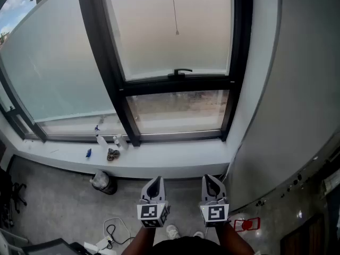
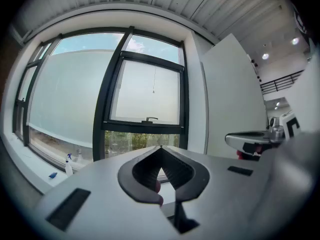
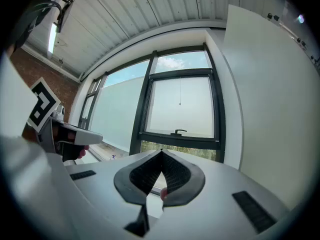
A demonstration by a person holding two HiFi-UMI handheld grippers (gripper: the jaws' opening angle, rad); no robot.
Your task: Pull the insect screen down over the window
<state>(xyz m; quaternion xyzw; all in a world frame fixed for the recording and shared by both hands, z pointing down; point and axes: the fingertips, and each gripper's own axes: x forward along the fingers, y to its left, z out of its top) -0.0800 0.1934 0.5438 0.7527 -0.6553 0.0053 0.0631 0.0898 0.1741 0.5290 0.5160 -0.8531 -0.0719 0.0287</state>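
Approach step, screen apparently not yet drawn: left tool (image 1: 155, 181) and right tool (image 1: 211, 179) are clenched empty, well short of the window (image 1: 178, 84), where the insect screen's pull cord (image 1: 175, 9) hangs high; next move likely requires raising one tool, releasing it, and gripping the cord's end.

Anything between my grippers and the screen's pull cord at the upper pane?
Nothing visible. Open air lies between the shut, empty left gripper and right gripper and the pull cord. The window handle sits below its end; spray bottles stand off left.
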